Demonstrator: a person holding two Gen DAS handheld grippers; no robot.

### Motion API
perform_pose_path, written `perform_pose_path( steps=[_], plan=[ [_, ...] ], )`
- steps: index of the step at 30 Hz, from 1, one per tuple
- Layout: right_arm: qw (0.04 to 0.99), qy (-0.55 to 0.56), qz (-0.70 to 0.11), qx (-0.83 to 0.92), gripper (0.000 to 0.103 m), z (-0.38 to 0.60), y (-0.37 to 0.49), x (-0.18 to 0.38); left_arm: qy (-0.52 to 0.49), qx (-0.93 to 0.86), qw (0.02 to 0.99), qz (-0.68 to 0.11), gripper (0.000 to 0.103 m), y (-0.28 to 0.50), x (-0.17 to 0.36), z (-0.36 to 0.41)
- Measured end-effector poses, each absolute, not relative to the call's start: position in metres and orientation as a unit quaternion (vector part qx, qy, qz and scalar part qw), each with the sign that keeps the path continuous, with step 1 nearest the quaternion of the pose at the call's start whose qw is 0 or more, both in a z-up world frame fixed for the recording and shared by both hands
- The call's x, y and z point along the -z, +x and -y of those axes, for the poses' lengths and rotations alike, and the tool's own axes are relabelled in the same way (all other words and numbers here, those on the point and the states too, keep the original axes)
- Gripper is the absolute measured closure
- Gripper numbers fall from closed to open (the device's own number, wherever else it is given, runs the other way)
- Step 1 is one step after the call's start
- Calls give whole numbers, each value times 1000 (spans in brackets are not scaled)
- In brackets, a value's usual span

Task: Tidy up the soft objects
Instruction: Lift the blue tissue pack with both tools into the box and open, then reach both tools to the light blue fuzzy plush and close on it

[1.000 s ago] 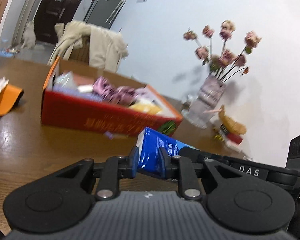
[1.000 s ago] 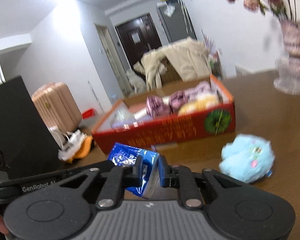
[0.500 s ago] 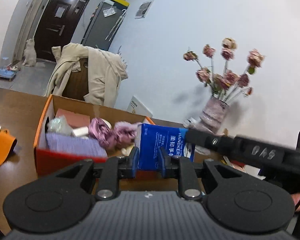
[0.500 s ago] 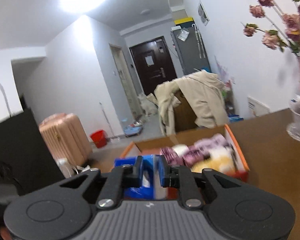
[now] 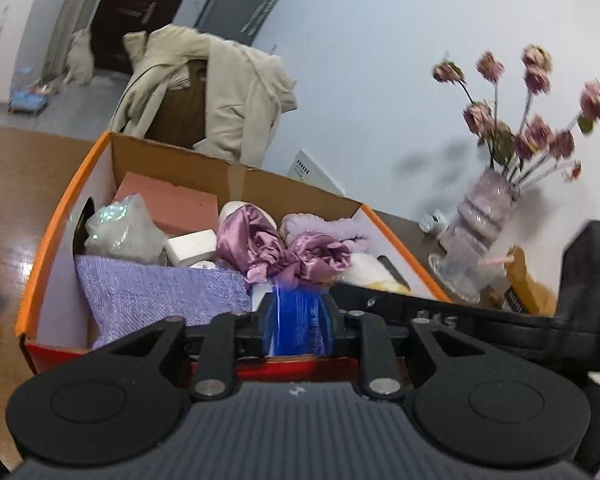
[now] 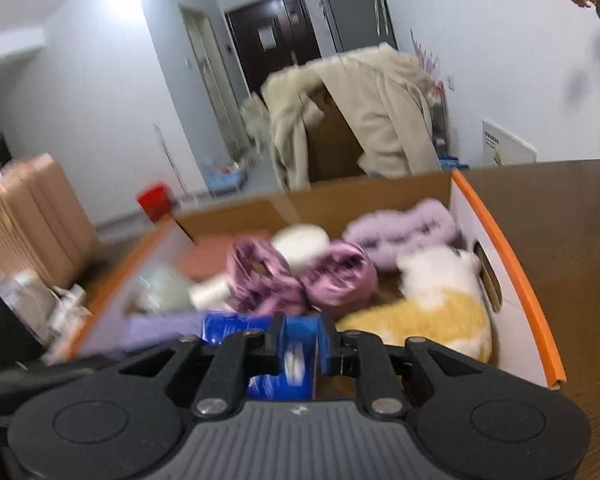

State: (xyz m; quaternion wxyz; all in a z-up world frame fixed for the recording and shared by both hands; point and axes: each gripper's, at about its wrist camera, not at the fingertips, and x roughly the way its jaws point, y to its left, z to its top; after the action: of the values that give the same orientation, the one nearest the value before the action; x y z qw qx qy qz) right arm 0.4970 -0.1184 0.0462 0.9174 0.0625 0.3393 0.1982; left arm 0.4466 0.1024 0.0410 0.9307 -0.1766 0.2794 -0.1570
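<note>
Brown wooden worktop (image 6: 572, 240), white-walled room, dark door behind. Blue tissue pack (image 5: 296, 320): held at both ends over the near edge of the box (image 5: 60, 216), just above its contents. Left tongs (image 5: 296, 322): clenched on one end of the pack. Right tongs (image 6: 300, 344): clenched on the other end; view blurred. Box: open cardboard, orange rim, red front, standing on the worktop. Contents: lilac cloth (image 5: 160, 292) at the near left; satin scrunchies (image 5: 276, 248) in the middle; lilac fluffy piece (image 6: 404, 228) at the far right; yellow-and-white plush (image 6: 432, 312) at the near right; pink block (image 5: 172, 204), white block (image 5: 190, 246) and clear bag (image 5: 120, 228) at the far left. Vase (image 5: 476, 236) of dried roses: on the worktop, right of the box. Beige coat (image 5: 228, 96): draped on a chair behind the box
</note>
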Motion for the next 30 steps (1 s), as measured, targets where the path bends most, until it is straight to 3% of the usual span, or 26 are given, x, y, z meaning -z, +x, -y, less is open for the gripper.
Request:
perform_pose_path(
  steps=[3,6,12,19,23,30],
  plan=[
    [911,55,-352,-207,85,114,502,-39,-171,161,932,-276,80,444,-40,-104],
    [911,29,-352,-212,85,102,496,-40,-165,145,937,-274,71,438,-49,-105],
    [932,3,-290,-219,83,115,456,-90,-125,123,955,-238,70,404,-82,-93],
    [948,-29,-213,-233,54,157,384,-152,-68,103,975,-186,38,337,-126,-68],
    [954,-44,-172,-243,31,176,333,-165,-29,85,985,-145,22,288,-147,-46],
    [963,-66,-97,-242,10,201,245,-160,6,55,995,-87,0,197,-135,-7]
  ],
)
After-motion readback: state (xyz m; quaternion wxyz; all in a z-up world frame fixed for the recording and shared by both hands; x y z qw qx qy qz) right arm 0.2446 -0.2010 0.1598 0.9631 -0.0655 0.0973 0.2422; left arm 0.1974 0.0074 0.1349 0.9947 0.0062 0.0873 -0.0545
